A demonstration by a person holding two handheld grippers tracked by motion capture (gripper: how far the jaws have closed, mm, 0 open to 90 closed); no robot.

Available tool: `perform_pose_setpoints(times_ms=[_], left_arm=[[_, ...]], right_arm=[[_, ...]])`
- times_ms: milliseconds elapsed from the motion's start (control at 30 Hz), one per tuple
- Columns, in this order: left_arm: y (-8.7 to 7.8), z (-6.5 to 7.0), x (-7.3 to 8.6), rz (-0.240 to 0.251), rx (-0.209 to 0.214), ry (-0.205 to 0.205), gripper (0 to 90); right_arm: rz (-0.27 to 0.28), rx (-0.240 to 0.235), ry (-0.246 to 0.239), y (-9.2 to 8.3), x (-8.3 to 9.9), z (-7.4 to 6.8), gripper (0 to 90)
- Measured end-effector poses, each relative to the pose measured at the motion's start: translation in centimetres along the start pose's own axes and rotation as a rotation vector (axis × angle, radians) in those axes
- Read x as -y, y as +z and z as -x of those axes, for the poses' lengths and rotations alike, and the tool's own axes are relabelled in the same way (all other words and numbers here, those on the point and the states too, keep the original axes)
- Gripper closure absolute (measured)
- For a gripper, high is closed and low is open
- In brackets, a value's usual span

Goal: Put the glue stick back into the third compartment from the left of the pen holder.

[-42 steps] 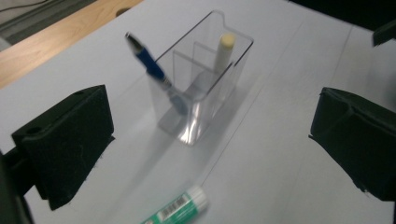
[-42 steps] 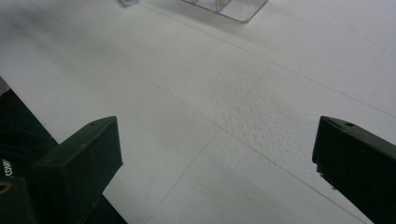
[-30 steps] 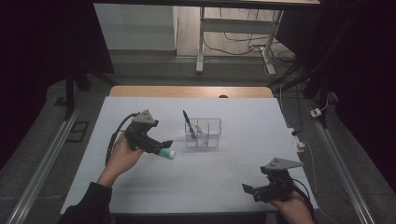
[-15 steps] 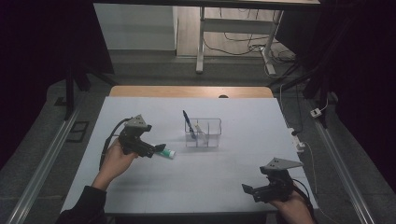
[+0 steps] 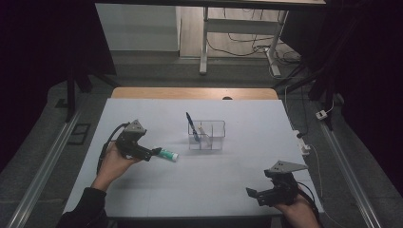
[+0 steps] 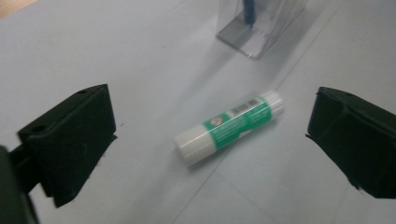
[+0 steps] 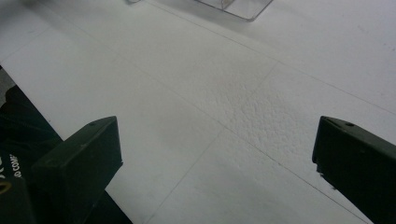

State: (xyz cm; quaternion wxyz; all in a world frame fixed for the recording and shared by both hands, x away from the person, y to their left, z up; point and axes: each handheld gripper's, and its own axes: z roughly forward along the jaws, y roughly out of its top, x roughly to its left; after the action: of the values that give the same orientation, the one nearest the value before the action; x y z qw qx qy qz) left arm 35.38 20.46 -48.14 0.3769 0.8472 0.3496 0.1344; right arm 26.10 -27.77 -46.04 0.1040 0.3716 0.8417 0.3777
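We see wide bare table [image 5: 228,185] around the glue stick [image 6: 229,127], so a claw can pass freely there. Only the clear organizer [image 5: 206,135] stands near it, a little behind.

glue stick [image 6: 230,126]: green label, white ends | organiser [image 5: 206,135]: clear | pen [image 5: 190,124]: blue | table [image 5: 214,185]: white

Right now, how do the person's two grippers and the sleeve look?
Both the left gripper and the right gripper are black, with two blocky jaws and a grey three-cornered plate on top. A black cable trails from the left one. The left sleeve is dark.
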Motion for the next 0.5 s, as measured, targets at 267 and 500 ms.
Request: perform_pose_setpoints(times_ms=[267, 500], left_arm=[[-0.2, -1.7, 1.3, -0.035, -0.038, -0.033, 42.0], [1.5, -2.8, 2.4, -0.151, -0.023, -0.066, 83.1]], right_arm=[[-0.005, 0.000, -0.002, 0.0, 0.0, 0.0, 1.3], [-0.009, 0.003, -0.007, 0.1, 0.0, -0.1, 1.2]])
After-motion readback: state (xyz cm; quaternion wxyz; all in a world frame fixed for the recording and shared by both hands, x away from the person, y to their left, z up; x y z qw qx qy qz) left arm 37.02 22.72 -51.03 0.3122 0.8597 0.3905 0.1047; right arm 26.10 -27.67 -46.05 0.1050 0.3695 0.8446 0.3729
